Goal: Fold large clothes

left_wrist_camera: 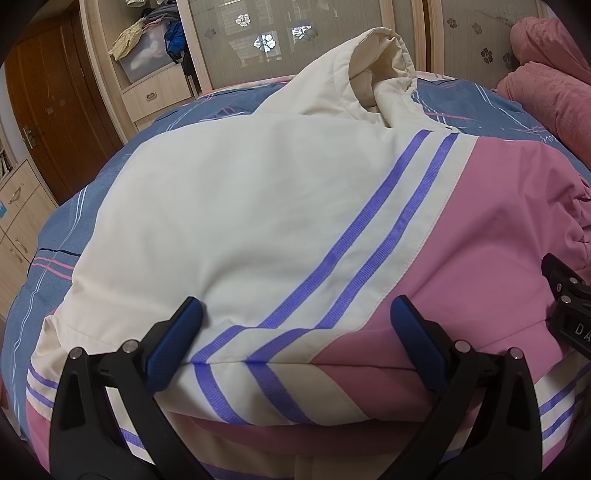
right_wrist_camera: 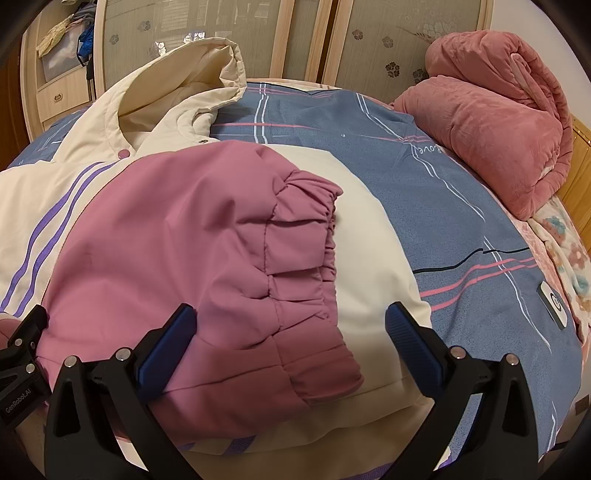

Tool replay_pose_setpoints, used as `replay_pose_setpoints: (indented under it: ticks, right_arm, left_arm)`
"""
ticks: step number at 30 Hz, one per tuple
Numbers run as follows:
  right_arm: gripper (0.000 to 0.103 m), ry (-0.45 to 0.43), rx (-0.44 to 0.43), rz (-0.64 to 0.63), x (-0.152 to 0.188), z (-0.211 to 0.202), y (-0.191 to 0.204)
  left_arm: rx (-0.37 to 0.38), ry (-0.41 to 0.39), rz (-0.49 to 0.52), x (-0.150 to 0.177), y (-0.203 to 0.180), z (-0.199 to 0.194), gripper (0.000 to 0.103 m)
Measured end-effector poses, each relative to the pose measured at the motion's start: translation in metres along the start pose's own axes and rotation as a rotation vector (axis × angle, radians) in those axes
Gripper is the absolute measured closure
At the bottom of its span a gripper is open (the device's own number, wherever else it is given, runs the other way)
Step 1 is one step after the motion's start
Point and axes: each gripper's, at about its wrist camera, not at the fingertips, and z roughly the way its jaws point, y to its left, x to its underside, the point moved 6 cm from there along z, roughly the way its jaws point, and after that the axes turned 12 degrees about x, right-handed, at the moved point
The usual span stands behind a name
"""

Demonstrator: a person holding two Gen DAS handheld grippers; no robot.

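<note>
A large hooded jacket [left_wrist_camera: 229,206], cream and pink with purple stripes, lies on the bed; its hood [left_wrist_camera: 373,66] points away. Its sleeves are folded over the body. My left gripper [left_wrist_camera: 295,317] is open, fingers either side of the near folded edge, holding nothing. In the right wrist view the jacket [right_wrist_camera: 155,229] shows a pink sleeve with a gathered cuff [right_wrist_camera: 306,258] laid across the cream body. My right gripper [right_wrist_camera: 291,321] is open over the cuff's near end, holding nothing. The right gripper's body shows at the left wrist view's right edge [left_wrist_camera: 569,295].
The bed has a blue sheet with pink and white lines [right_wrist_camera: 424,177]. A rolled pink blanket [right_wrist_camera: 495,122] lies at the head end. A small white device [right_wrist_camera: 554,304] lies on the sheet at right. Wardrobe doors [left_wrist_camera: 258,33] and drawers [left_wrist_camera: 155,96] stand behind the bed.
</note>
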Motion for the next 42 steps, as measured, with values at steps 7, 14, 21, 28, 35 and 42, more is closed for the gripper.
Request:
replay_pose_setpoints:
  ticks: [7,14,21,28,35,42]
  right_arm:
    - [0.001,-0.001,-0.005,0.002,0.001,-0.002,-0.001]
    - [0.001,0.001,-0.014,0.002,-0.001,-0.001,0.001]
    - [0.001,0.001,-0.018,0.003,-0.001,-0.001,0.001]
    - [0.001,0.000,-0.020,0.004,-0.001,-0.001,0.001]
    - [0.001,-0.001,-0.022,0.001,0.000,-0.001,0.001]
    - [0.001,0.002,-0.036,0.007,-0.001,-0.001,0.000]
  left_arm:
    - [0.025,0.057,-0.004,-0.008,0.002,-0.005,0.002]
    - [-0.061,0.053,-0.096,-0.027,0.049,-0.033,0.002]
    - [-0.028,0.100,-0.191,-0.012,0.070,0.007,0.002]
    - [-0.049,0.062,-0.187,-0.012,0.066,0.009,0.002]
    - [-0.052,0.057,-0.180,-0.007,0.066,0.005,0.002]
    - [0.005,-0.026,-0.199,-0.036,0.045,-0.036,0.002]
